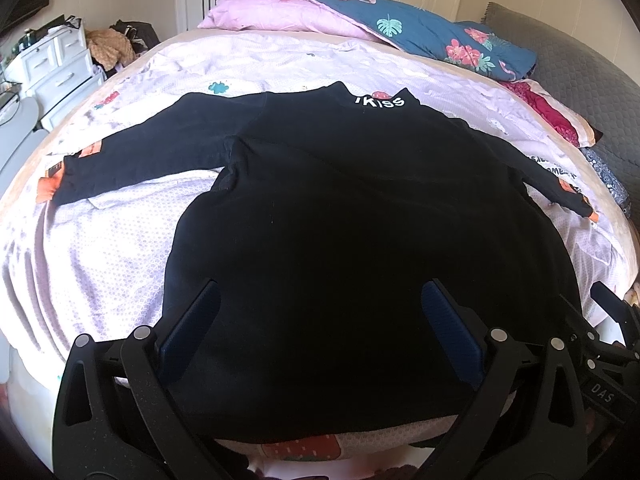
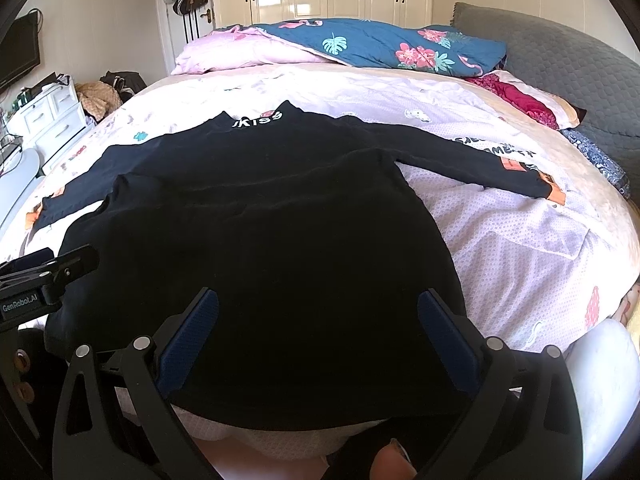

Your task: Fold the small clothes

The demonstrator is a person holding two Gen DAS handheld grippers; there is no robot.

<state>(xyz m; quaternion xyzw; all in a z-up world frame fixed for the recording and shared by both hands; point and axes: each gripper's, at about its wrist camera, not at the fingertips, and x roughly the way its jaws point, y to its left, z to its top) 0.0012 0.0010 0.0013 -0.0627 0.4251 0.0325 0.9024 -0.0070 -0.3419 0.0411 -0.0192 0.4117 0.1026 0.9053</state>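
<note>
A small black long-sleeved top [image 1: 340, 208] [image 2: 256, 216] lies flat on the bed, white "KISS" lettering at its collar, both sleeves spread sideways with orange cuffs. My left gripper [image 1: 320, 312] hovers open over the hem's left part, blue pads wide apart with cloth showing between them. My right gripper [image 2: 318, 316] is open too, over the hem's right part. In the right wrist view the left gripper [image 2: 52, 268] juts in from the left edge. Part of the right gripper [image 1: 612, 320] shows at the right edge of the left wrist view.
The pale patterned bedsheet [image 1: 100, 264] [image 2: 520, 248] covers the bed. A blue floral quilt [image 2: 380, 44] and pink pillow [image 2: 232, 56] lie at the far end. A grey headboard [image 2: 568, 52] is on the right, white drawers [image 1: 56, 64] on the left.
</note>
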